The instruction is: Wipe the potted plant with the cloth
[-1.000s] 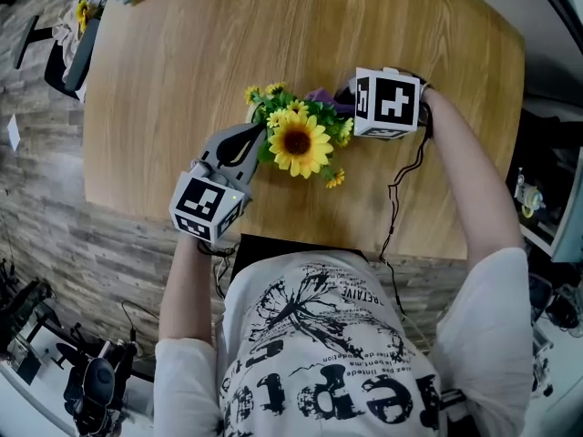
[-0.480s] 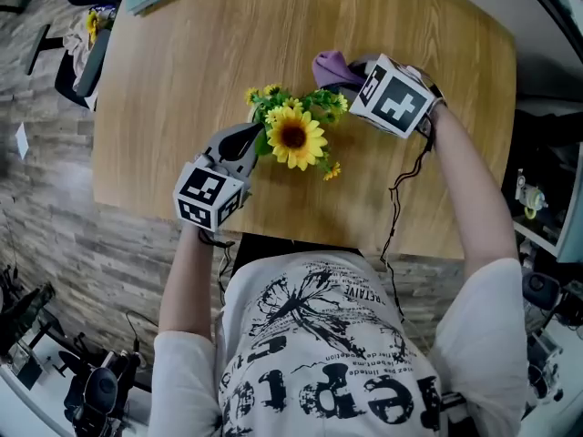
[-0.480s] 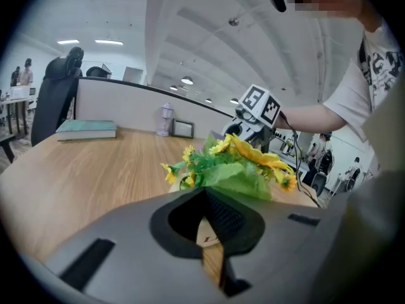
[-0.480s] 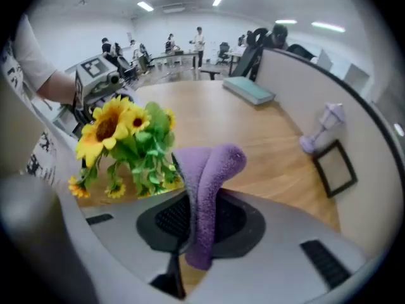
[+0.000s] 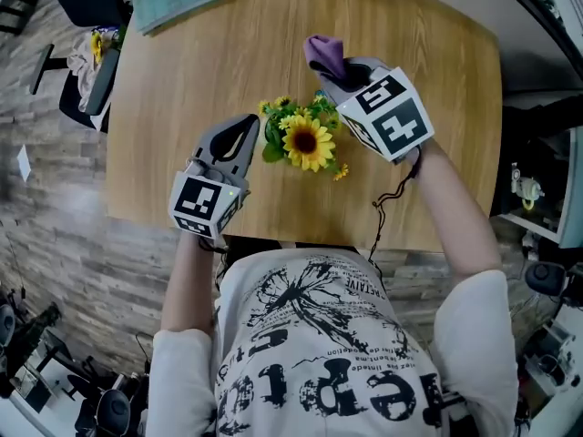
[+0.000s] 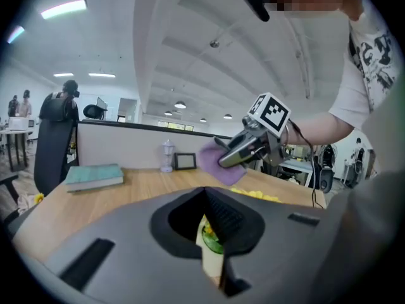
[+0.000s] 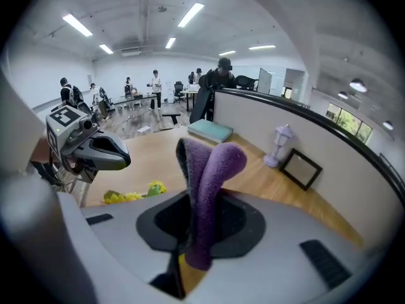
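A: Materials and shapes first?

B: The table (image 5: 437, 180) has a light wood-grain top with rounded corners. The potted plant (image 5: 305, 142) stands about mid-table, toward the near edge. It has one large yellow flower head with a dark centre, ringed by smaller yellow blooms and glossy green leaves (image 5: 271, 151). The pot is hidden under the foliage. The cloth (image 5: 322, 53) is purple and nappy like fleece, folded over into a soft loop.

A: State of the right gripper?

B: The right gripper (image 5: 335, 71) has a smooth grey shell and a black-and-white marker cube (image 5: 389, 114). It is clamped on the cloth, and in its own view the fold stands up out of the jaws. It hangs at the plant's far right side with the cloth just past the foliage. Whether the cloth touches the leaves cannot be determined.

A: And the left gripper?

B: The left gripper (image 5: 247, 126) has the same grey shell, and its jaws are drawn together. Its tip lies just beside the leaves on the plant's left. A sliver of green shows in the slit between the jaws, but I cannot tell whether it is pinched or only seen through.
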Tool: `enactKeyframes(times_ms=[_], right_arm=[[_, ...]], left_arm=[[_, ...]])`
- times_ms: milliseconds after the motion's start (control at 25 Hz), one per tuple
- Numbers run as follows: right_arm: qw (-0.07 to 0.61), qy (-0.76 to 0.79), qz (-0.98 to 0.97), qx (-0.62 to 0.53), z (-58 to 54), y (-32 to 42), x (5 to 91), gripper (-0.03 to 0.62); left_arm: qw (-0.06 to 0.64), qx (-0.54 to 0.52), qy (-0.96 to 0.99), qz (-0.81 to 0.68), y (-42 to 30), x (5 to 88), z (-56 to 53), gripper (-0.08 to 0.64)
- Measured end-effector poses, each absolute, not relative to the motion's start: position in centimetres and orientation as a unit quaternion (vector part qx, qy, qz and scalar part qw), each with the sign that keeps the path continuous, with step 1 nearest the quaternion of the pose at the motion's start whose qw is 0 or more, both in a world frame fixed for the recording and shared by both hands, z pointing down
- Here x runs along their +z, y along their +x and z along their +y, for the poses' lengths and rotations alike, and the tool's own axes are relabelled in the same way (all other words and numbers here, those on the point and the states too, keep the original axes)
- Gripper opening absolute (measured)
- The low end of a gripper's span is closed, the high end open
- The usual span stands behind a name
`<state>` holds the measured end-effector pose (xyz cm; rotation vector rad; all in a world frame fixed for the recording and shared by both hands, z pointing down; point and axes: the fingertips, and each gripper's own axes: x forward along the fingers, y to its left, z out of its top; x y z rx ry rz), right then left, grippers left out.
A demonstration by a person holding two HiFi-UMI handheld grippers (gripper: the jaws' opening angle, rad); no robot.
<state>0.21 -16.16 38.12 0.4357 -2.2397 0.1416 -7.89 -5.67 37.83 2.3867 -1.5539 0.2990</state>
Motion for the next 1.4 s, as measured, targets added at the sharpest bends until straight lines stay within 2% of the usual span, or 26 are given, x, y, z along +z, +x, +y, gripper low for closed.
enactKeyframes(times_ms=[520,960,1400], right_arm=[[0.376,0.315,-0.862,0.128,-10.7,-8.6,35.4,0.072],[0.359,0.375,-0.827,0.214,-6.0,-13.3,41.7,0.074],[0.344,0.462,-0.747,0.333,-3.9,-12.1,50.1,0.074]], left_arm=[[0.094,0.086,0.900,-0.418,-16.1,33.7,-6.2,0.003],[0.104,0.102,0.913,-0.381,-22.3,36.0,-4.0,0.003],[0.135,0.135,0.911,-0.365,-24.0,40.2,-2.4,0.003]])
